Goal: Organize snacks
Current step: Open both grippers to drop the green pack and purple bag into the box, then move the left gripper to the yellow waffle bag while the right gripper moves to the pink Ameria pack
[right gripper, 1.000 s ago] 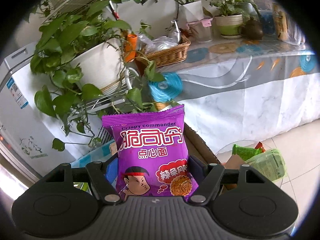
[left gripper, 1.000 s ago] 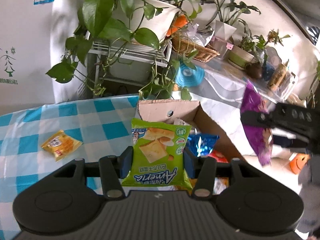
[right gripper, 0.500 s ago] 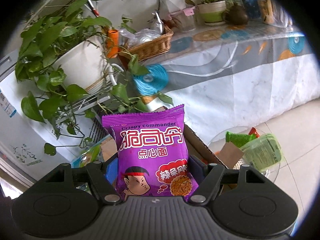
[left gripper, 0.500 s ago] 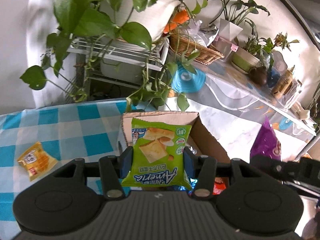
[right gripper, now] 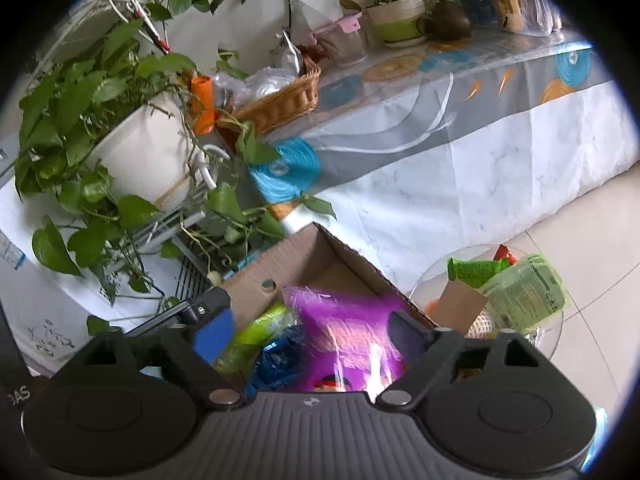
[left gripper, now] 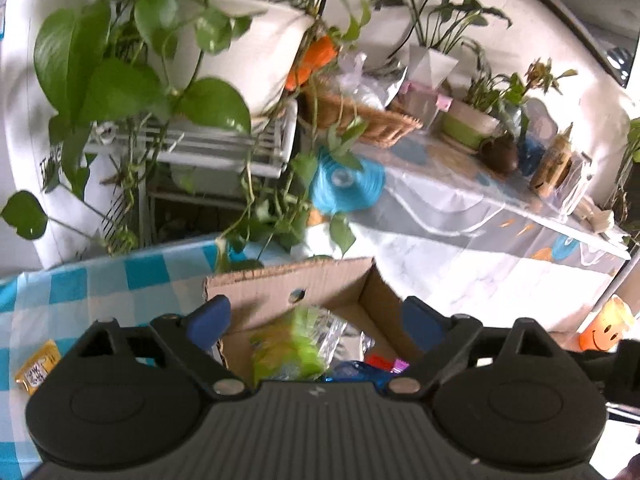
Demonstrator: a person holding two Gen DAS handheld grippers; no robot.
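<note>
Houseplants and a cloth-draped side table crowd the far side of the checked bench (left gripper: 100, 292), where both claws, left claw (left gripper: 316, 316) and right claw (right gripper: 310, 326), have just been opened wide and nothing is gripped: the green snack bag (left gripper: 288, 344) and purple snack bag (right gripper: 340, 320) are caught blurred, dropping into the cardboard box (left gripper: 288, 284). A bag could be snagged on the box's near rim or spilled to the floor on the right, since the box sits at the bench edge. Free room is judged to lie left, toward the yellow packet (left gripper: 38, 366); trailing vines hang close beyond the box.

Matt corrugated cardboard box (left gripper: 320, 284) holds glossy plastic snack packets (right gripper: 348, 320).
</note>
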